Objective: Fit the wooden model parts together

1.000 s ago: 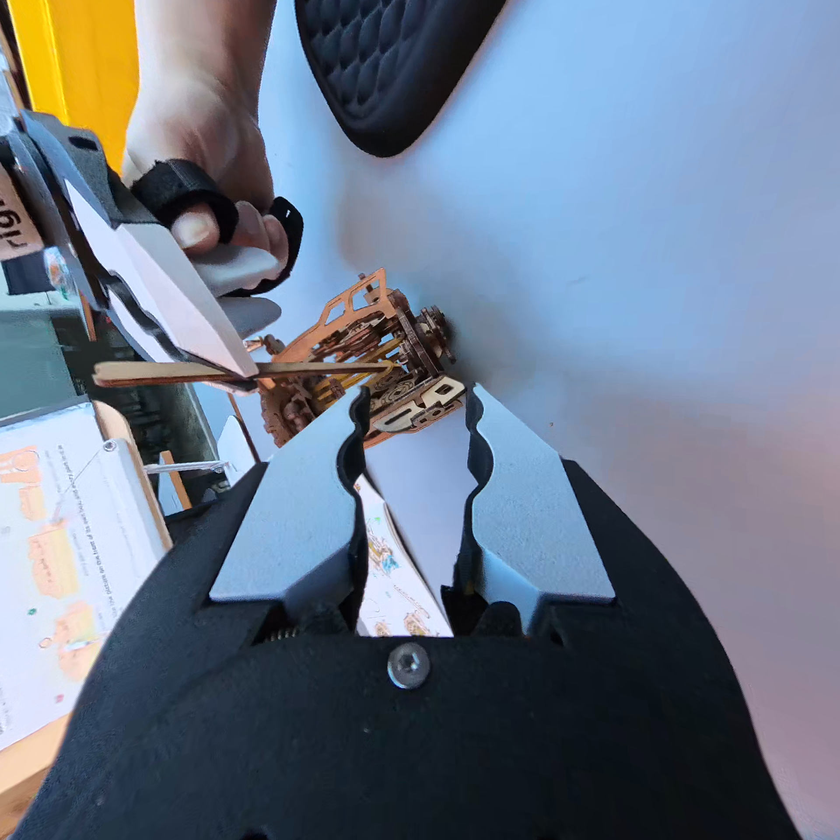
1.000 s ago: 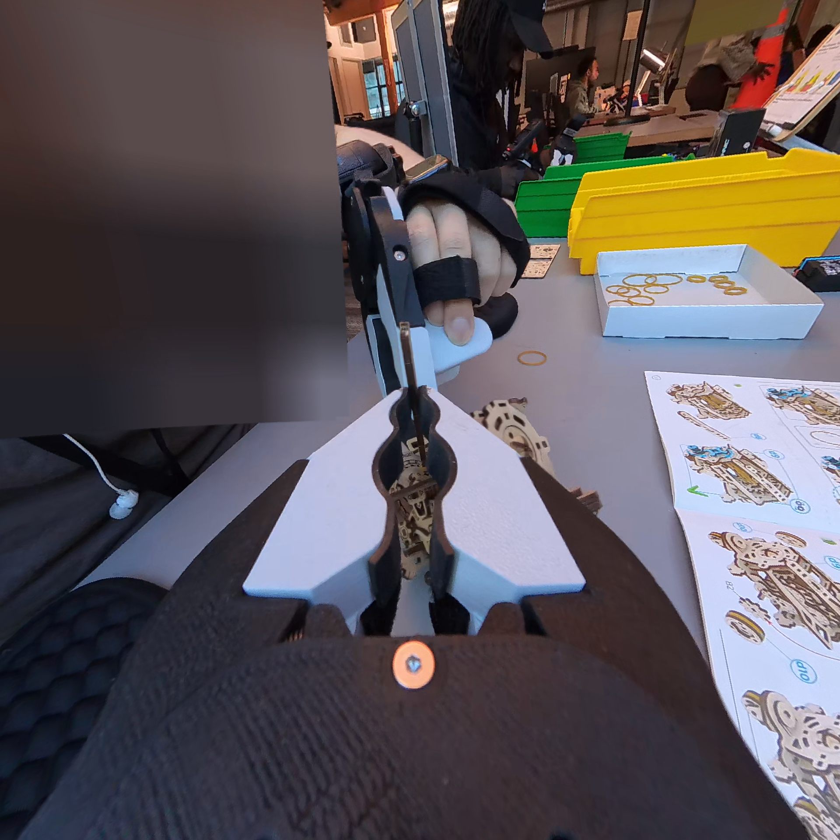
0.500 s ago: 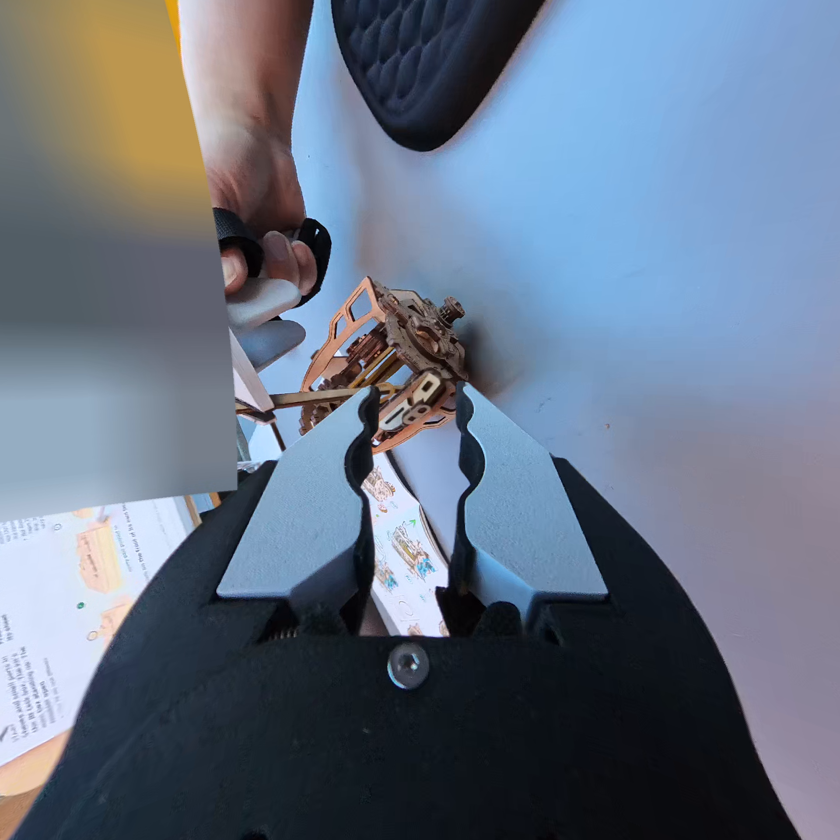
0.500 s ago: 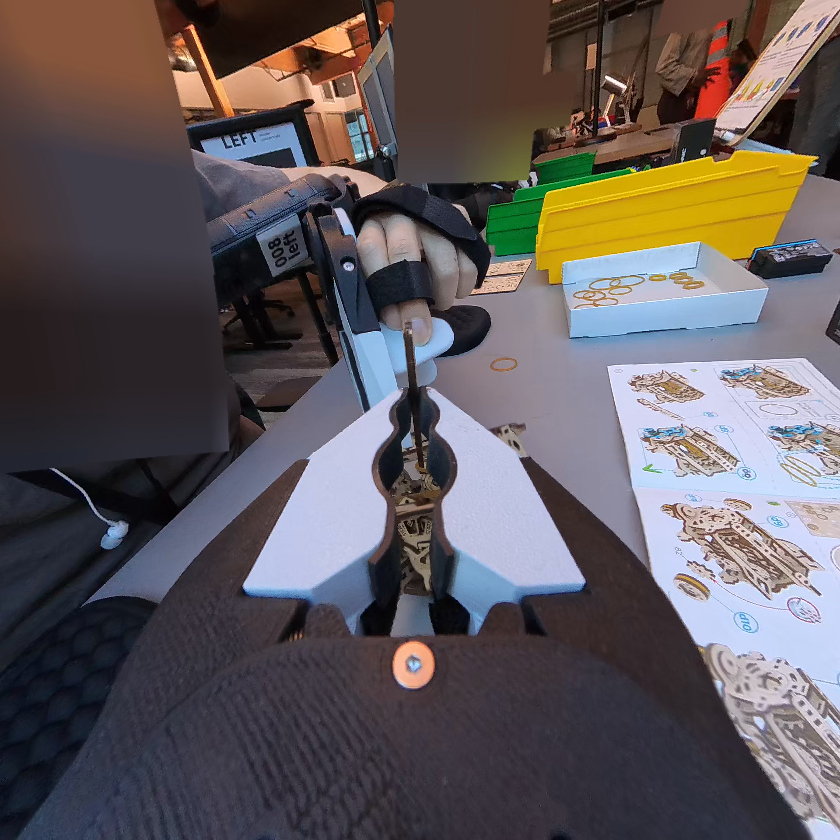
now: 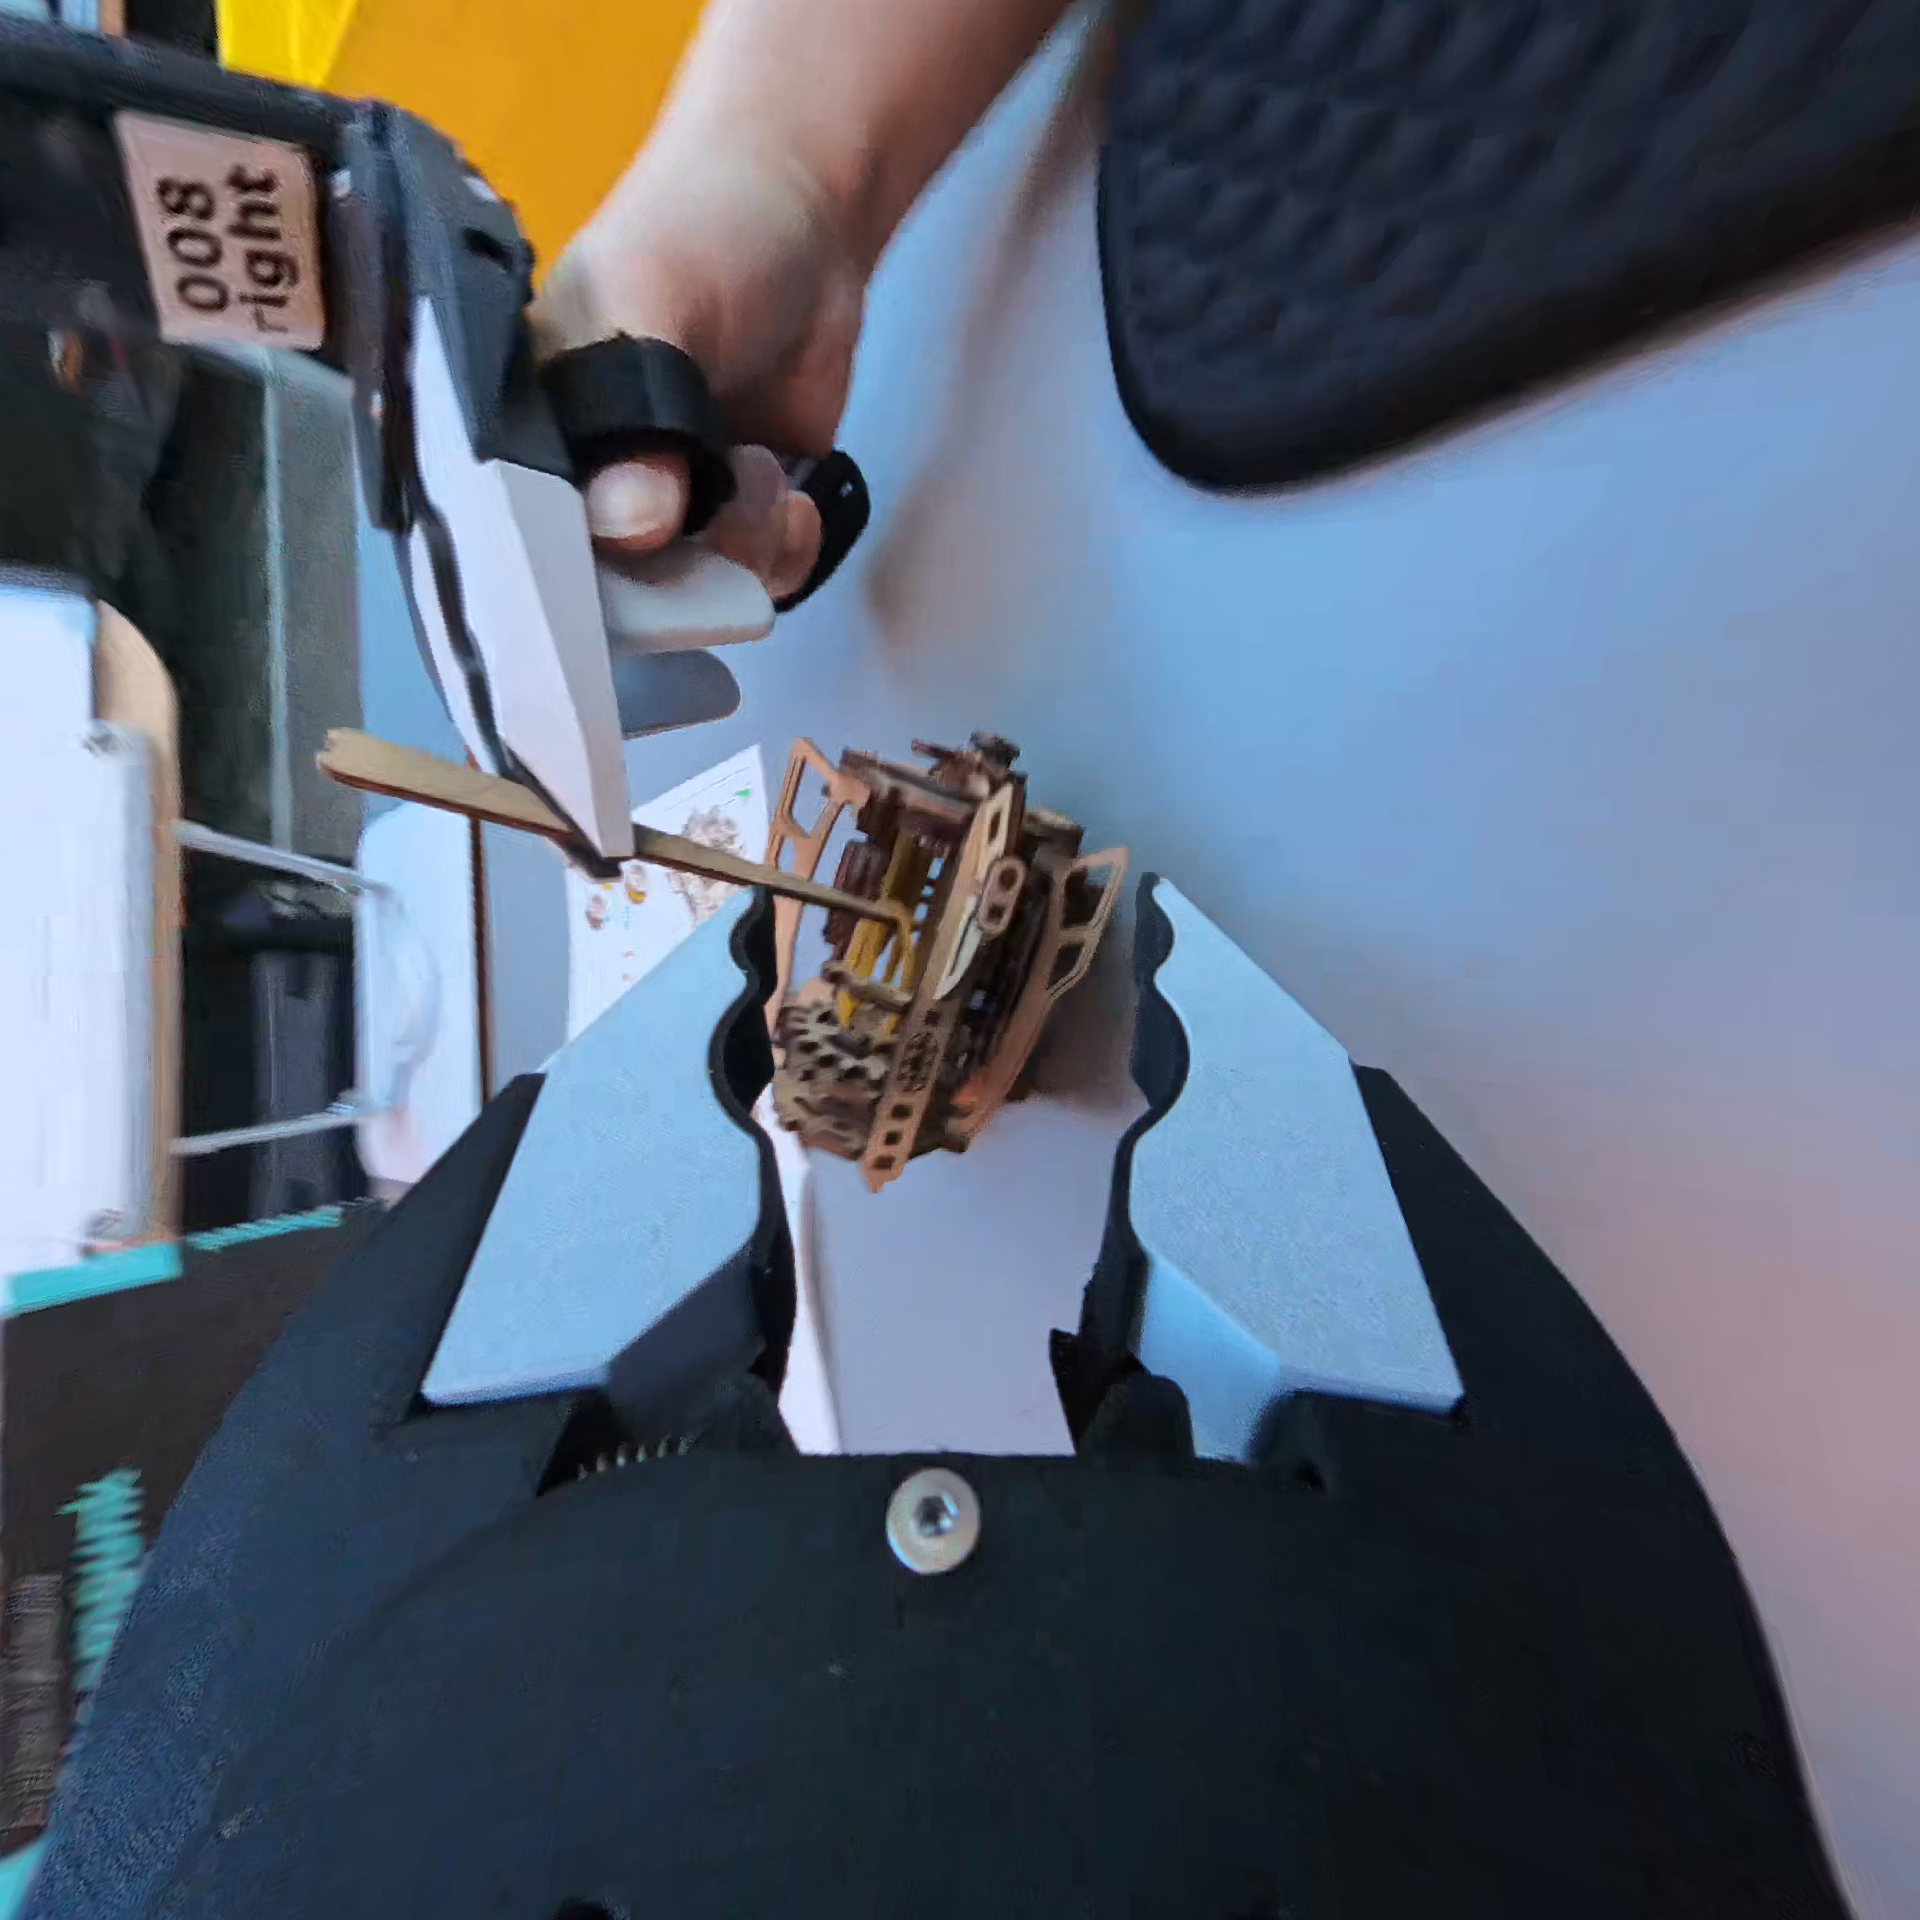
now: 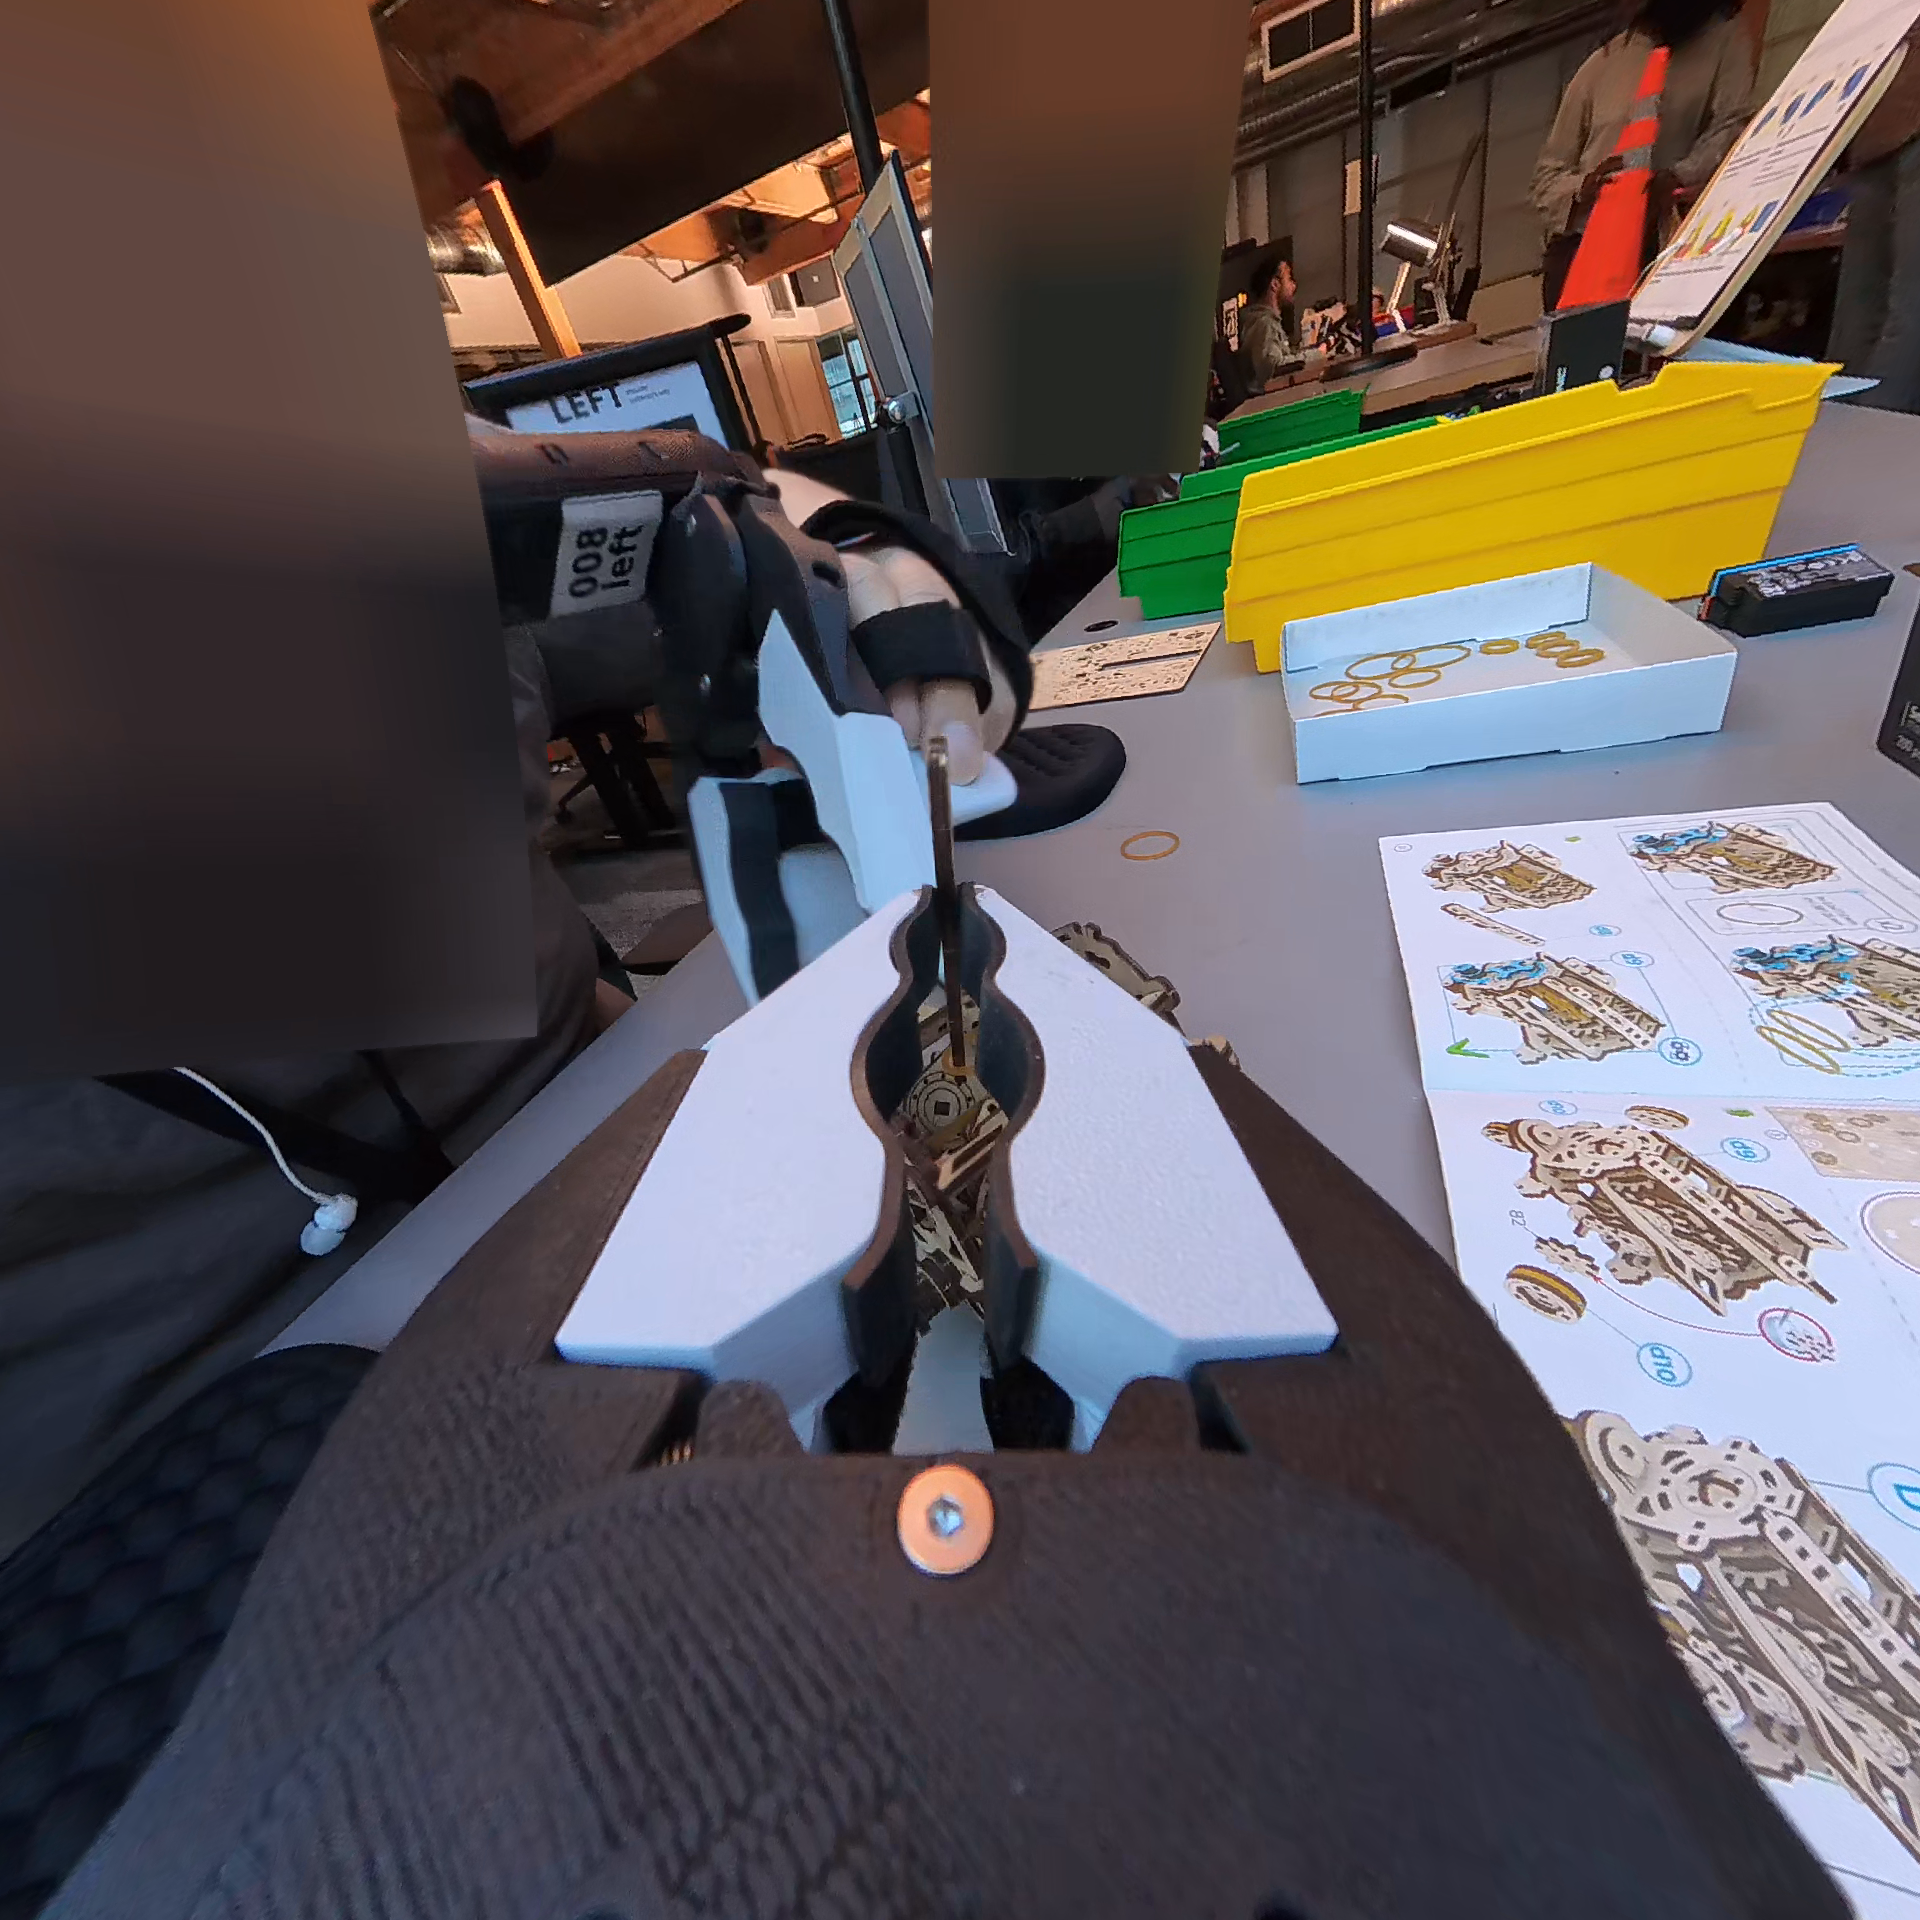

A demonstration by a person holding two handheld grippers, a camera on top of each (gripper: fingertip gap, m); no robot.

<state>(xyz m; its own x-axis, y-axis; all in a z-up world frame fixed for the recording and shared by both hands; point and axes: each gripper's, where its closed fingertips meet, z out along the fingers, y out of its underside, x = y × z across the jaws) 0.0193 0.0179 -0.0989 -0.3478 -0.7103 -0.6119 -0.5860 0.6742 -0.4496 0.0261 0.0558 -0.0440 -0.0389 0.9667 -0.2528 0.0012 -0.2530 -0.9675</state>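
1. the wooden model [image 5: 925,966] sat on the grey surface [image 5: 1455,831], straight ahead of the left tool [image 5: 951,914] and partly between its tips.
2. the left tool stood wide open and held nothing; its left tip lay just beside the model, its right tip a little apart.
3. the right tool [image 5: 597,842] was closed on a thin wooden stick [image 5: 447,779], gripped near the middle.
4. the stick's long axis ran from the far left toward the model, sloping slightly, and its front end reached inside the frame among the yellow parts.
5. in the right wrist view the stick [image 6: 940,883] pointed away between the closed tips, the model [image 6: 951,1132] below them.
6. judged from this, the push should follow the stick's own line, with the left tool nearer to steady the model.
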